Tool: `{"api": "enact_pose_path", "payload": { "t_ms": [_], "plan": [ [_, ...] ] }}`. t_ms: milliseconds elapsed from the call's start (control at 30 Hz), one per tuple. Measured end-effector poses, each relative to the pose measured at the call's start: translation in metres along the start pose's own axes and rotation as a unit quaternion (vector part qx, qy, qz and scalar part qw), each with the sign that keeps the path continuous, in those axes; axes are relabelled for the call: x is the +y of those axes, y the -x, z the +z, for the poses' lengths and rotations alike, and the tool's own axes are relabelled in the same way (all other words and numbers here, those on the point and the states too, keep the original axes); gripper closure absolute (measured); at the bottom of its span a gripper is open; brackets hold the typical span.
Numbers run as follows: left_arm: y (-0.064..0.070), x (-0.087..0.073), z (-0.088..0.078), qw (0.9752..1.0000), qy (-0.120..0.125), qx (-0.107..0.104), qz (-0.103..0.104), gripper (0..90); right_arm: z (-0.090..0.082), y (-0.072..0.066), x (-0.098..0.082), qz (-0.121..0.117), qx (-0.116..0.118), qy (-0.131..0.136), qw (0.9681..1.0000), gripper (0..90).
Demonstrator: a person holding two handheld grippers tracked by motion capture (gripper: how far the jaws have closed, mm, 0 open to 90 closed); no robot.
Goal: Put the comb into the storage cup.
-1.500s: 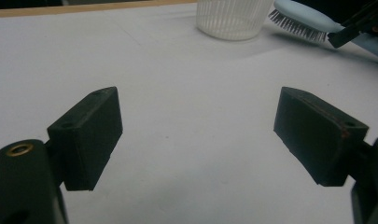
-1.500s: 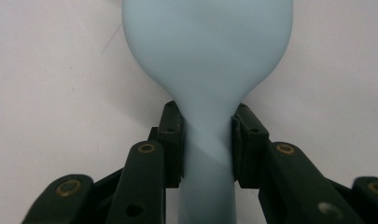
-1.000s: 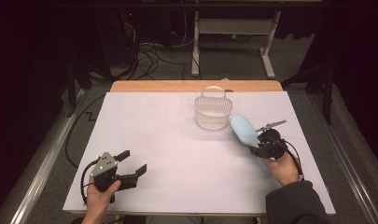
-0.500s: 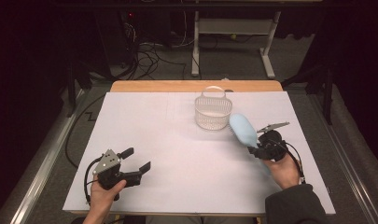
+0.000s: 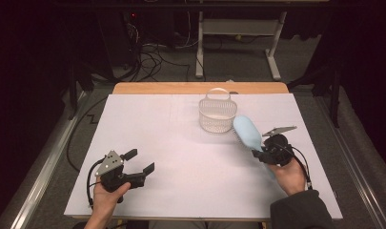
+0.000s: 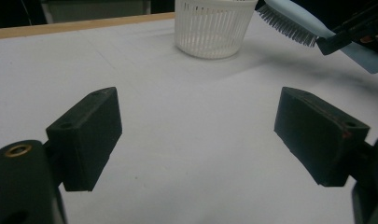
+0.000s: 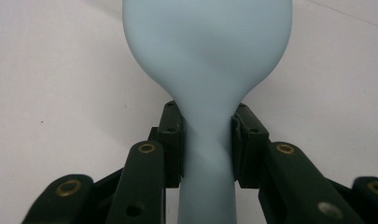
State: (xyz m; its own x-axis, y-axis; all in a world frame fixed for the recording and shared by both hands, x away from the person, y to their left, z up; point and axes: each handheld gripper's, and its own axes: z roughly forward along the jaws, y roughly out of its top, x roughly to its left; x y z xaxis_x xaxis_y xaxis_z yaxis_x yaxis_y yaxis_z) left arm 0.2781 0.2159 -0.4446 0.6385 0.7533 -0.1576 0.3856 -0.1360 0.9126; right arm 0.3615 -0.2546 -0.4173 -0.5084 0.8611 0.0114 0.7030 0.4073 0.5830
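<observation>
Carrying a light-blue brush toward the white slatted basket looks like the step in hand. Right hand-held gripper clamped on the brush's narrow neck, one pad on each side, with the broad head jutting forward and bristles facing down and to the person's left. Brush held in the air above the white desk, its head tip just beside the basket's near right rim, not yet over the opening. Left hand-held gripper resting low near the front left of the desk, jaws wide apart with nothing between them, well apart from the basket.

To do this well: lift the head above the rim before moving across, so the bristles avoid catching on the slats and pushing the light basket along. Bring the head over the middle of the opening, tip it downward, lower until it sits inside, then release. Steadying the basket with the free left hand-held gripper probably helps if it starts to slide.
</observation>
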Motion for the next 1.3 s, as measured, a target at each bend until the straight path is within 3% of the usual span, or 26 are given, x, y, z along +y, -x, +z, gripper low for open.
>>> {"api": "enact_pose_path", "payload": {
  "t_ms": [667, 800, 1300],
  "plan": [
    [0.003, 0.006, 0.001, 1.0000, 0.004, 0.003, 0.001, 16.5, -0.007, -0.009, -0.002, -0.009, 0.012, 0.019, 0.9997, 69.9],
    [0.005, 0.007, 0.001, 1.0000, 0.007, -0.005, 0.004, 16.4, -0.007, -0.013, -0.003, -0.011, 0.017, 0.022, 0.9995, 69.9],
    [0.011, 0.012, 0.005, 0.9997, 0.000, -0.018, 0.015, 16.5, -0.012, -0.043, 0.000, -0.043, 0.049, 0.050, 0.9966, 69.9]
  ]
}}
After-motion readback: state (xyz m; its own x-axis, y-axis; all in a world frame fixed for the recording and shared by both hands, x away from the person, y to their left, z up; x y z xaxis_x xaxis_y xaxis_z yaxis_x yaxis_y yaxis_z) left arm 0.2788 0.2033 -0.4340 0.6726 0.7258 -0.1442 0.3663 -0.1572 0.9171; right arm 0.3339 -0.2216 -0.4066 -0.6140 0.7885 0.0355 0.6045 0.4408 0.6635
